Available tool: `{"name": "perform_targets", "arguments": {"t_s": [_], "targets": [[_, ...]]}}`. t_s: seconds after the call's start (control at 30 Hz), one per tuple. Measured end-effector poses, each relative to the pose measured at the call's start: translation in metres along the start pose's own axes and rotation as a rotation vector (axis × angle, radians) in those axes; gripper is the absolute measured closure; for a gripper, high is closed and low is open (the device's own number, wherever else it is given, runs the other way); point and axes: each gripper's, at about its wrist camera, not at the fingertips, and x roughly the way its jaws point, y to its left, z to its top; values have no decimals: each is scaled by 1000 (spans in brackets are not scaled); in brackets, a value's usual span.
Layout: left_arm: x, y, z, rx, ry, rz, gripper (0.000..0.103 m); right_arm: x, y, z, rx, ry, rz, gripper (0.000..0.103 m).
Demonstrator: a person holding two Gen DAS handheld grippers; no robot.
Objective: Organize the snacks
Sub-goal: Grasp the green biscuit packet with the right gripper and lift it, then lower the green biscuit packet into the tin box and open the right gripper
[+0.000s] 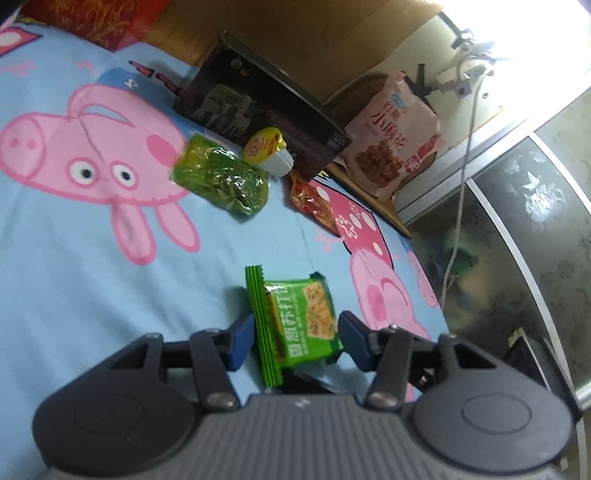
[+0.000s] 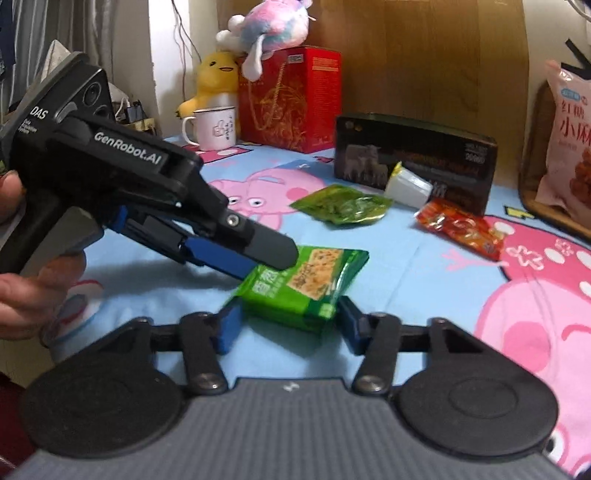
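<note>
Left wrist view: a green foil cracker packet [image 1: 295, 325] is being shown lying on the light blue cartoon-pig bedsheet [image 1: 66, 266], near the camera, between the blue-padded fingers of the left gripper [image 1: 295, 339]. The left pad is touching the packet's crimped edge, while a narrow gap is being left at the right pad, so whether the packet is being squeezed cannot be told. Farther off, a clear green wrapped snack pouch [image 1: 221, 181] is lying flat on the sheet, with a small white jelly cup with a yellow lid [image 1: 269, 151] tipped just to its right against a dark rectangular cardboard box [image 1: 258, 110]. A red-orange wrapped snack [image 1: 314, 203] is lying right of the pouch, and a pale pink bag of fried twists [image 1: 395, 140] is propped at the far right.

Right wrist view: the same cracker packet [image 2: 306, 284] is being framed by the right gripper [image 2: 288, 325], whose blue pads are standing apart on either side of it without clear contact. The left gripper [image 2: 266, 258] is being held in from the left by a hand [image 2: 33, 288], its tip resting over the packet's far left end. At the far edge, a white enamel mug [image 2: 214, 127], a red gift box [image 2: 288, 99], a yellow plush duck [image 2: 214, 81] and a pink-and-blue plush toy [image 2: 269, 26] are standing.
</note>
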Motion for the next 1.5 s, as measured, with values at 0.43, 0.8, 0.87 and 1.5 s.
{"name": "perform_targets", "arguments": {"t_s": [0.43,0.8,0.87,1.5], "targets": [[-25,-18,94,100,-206,17,48,34,-25,77,-20,-133,9,67],[60,-12,216,150,-242,143,45,115,-112,166,101,-197,-81,65],[73,-7,221,145,-236,178,40,129,-117,168,107,-181,-90,62],[47,8,131,65,-141,111,34,49,-194,81,479,-156,-148,52]]}}
